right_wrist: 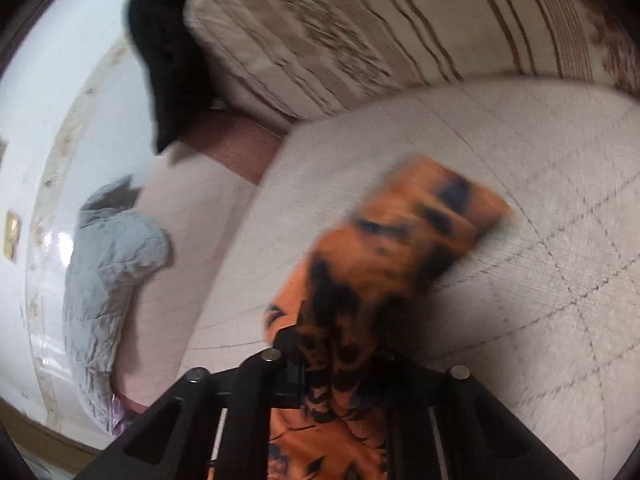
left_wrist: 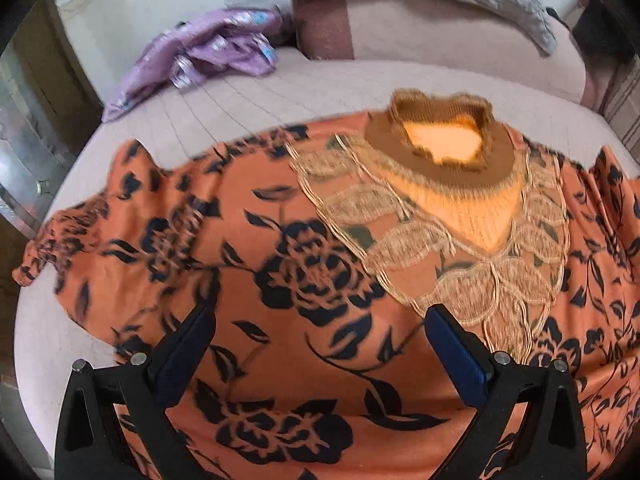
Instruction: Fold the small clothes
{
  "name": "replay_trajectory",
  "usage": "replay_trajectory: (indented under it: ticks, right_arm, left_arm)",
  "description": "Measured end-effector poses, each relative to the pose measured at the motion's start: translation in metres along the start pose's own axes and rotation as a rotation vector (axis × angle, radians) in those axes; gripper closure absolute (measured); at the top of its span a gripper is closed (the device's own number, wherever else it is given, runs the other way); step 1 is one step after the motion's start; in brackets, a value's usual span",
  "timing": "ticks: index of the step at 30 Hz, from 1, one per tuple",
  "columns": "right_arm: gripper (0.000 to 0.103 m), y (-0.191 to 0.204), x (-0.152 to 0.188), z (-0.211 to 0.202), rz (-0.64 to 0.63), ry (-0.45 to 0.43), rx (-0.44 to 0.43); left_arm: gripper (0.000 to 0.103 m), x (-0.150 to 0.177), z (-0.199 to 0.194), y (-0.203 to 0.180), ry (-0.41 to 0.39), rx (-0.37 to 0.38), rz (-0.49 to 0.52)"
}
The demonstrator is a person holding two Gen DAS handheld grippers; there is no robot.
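While the orange flowered top (left_wrist: 304, 280) lay spread face up across the bed (left_wrist: 240, 92), collar (left_wrist: 440, 136) at the far side and both sleeves out to the sides, you had barely begun the folding. No fold showed in the body of the top; it looked flat, with only the left sleeve (left_wrist: 80, 220) a little bunched near the edge of the bed. Your left gripper (left_wrist: 320, 320) hung over the chest of the top with its jaws wide apart, holding nothing. Your right gripper (right_wrist: 340, 344) was clamped on the right sleeve (right_wrist: 400, 240), and the cuff end stuck out past the fingers above the bed cover. By my reading, that sleeve was the first fold, and the other sleeve and the body folds were left. A purple garment (left_wrist: 208, 52) lay crumpled at the far side, not yet touched.
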State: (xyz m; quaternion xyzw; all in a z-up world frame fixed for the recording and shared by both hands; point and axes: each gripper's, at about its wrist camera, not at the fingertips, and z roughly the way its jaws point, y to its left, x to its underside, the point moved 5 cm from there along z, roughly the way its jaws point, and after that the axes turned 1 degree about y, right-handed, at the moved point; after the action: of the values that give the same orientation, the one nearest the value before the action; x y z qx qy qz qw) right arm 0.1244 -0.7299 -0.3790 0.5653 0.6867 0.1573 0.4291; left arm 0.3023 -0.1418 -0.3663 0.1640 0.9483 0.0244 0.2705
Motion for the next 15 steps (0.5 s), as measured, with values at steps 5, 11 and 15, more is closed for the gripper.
replay_trajectory:
  ticks: [5,11,15]
  right_arm:
    - [0.093,0.107,0.02,-0.06,-0.159,-0.046,-0.252]
    - [0.093,0.252,0.122,-0.132,-0.344,0.047,-0.575]
    - [0.093,0.316,0.233,-0.12,-0.428,0.214,-0.627]
  left_arm:
    - [0.0,-0.013,-0.028,0.028,-0.088,-0.034,-0.052]
    - [0.0,-0.017,-0.055,0.094,-0.175,-0.194,-0.15]
    - [0.0,-0.014,-0.051,0.145,-0.167,-0.28,-0.218]
